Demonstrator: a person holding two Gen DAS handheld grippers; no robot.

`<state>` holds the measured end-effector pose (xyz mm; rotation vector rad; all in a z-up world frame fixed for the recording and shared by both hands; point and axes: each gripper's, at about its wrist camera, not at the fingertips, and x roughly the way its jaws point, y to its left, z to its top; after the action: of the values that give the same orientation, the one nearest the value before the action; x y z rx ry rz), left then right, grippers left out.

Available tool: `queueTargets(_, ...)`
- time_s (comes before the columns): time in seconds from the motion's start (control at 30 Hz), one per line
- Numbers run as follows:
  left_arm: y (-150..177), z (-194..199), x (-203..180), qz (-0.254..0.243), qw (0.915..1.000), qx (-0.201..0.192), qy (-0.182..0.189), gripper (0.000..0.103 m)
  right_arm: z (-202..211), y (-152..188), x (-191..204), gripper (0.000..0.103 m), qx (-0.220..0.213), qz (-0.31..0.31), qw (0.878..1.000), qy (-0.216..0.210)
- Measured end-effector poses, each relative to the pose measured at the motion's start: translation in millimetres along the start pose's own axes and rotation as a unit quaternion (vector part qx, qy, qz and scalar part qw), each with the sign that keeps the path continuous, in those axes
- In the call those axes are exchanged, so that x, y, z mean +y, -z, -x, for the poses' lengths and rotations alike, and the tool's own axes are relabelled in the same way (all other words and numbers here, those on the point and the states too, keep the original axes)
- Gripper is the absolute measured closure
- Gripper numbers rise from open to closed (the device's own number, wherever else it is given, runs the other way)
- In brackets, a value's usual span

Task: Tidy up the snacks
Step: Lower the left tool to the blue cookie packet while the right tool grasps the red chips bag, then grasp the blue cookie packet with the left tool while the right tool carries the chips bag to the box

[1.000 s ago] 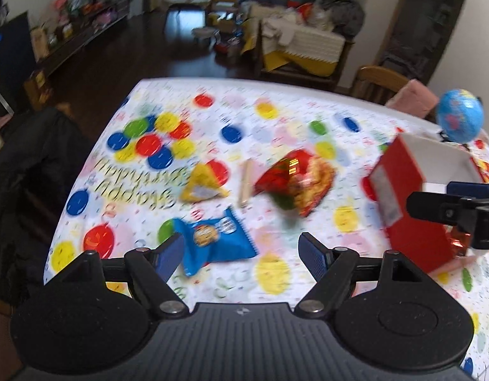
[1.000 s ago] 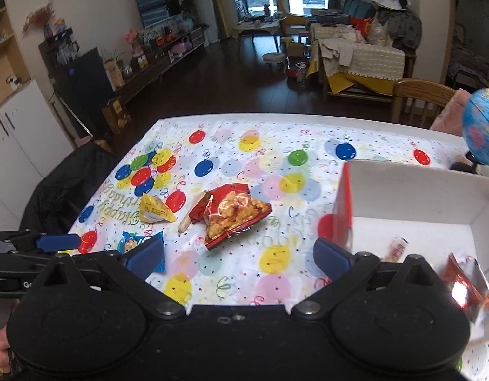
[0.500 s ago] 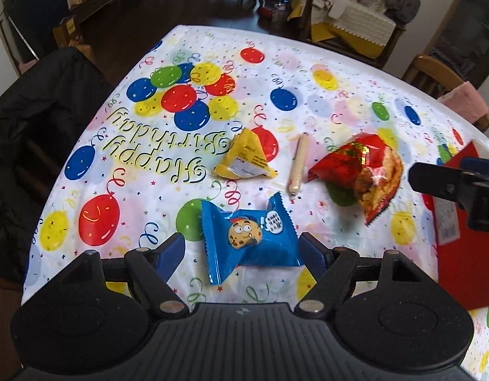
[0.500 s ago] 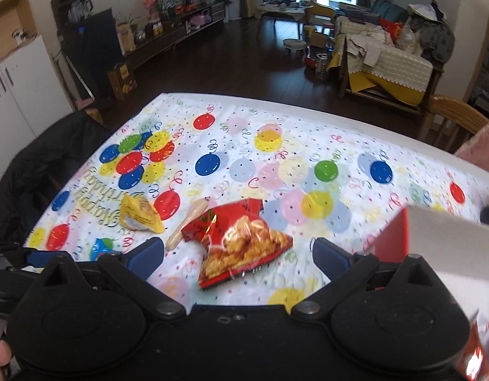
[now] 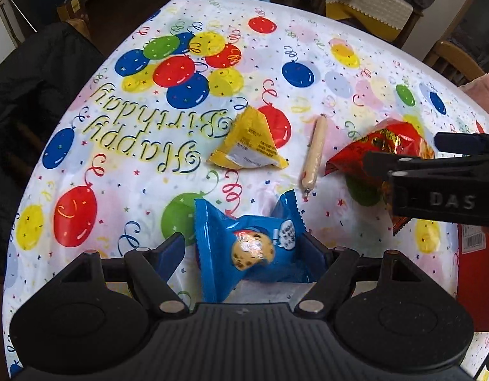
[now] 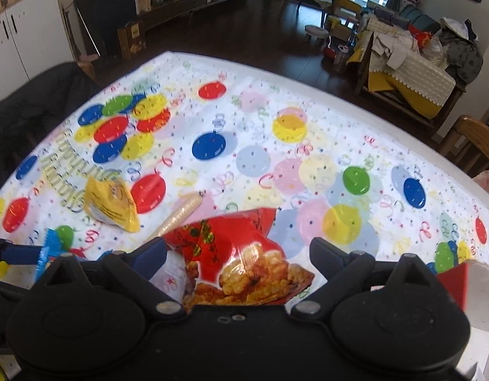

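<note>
A table (image 5: 365,63) under a white balloon-print cloth reading "Happy Birthday" carries the snacks. A blue cookie packet (image 5: 254,247) lies near. Beyond it sits a yellow triangular packet (image 5: 249,143), a thin sausage stick (image 5: 314,152) just to its right, then a red snack bag (image 6: 241,254). A red box (image 5: 473,273) stands at the right edge.

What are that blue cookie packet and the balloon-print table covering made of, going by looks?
The blue cookie packet looks like thin plastic film: glossy, crinkled, with zigzag-cut sealed ends. The balloon-print table covering seems a thin plastic sheet, smooth with a faint sheen, though coated paper can't be ruled out.
</note>
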<state>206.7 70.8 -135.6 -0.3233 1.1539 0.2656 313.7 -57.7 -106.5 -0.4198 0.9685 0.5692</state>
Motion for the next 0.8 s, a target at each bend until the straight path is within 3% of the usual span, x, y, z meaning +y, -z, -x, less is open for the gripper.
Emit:
queueTargets(0.27,2.3,-3.5,-1.6,-0.008,0.9999,-0.004,0.008,0.026,-6.0,8.9,0.8,0.019,0.000,0.004,1.000,0.007)
queueTargets(0.33,3.0,-2.5,-2.8,-0.015,0.9998,-0.006,0.009,0.035,-4.2,10.5,0.5,0.021,-0.003,0.003,1.000,0.007)
queueTargets(0.37,3.4,-2.0,-3.8,-0.020,0.9998,-0.007,0.007,0.037,-2.6,11.5,0.8,0.028,-0.006,0.003,1.000,0.005)
queueTargets(0.43,4.2,-0.7,-5.6,-0.027,0.9996,-0.008,0.008,0.047,-0.1,12.7,3.2,0.031,-0.010,0.007,1.000,0.008)
queueTargets(0.57,5.3,2.9,-4.4,-0.028,0.9995,-0.010,0.014,0.051,5.4,17.6,8.4,0.038,-0.009,0.012,0.999,0.028)
queueTargets(0.8,11.1,14.2,2.4,-0.025,0.9996,-0.013,0.010,0.052,33.4,29.5,7.0,0.041,-0.023,-0.020,0.999,0.019)
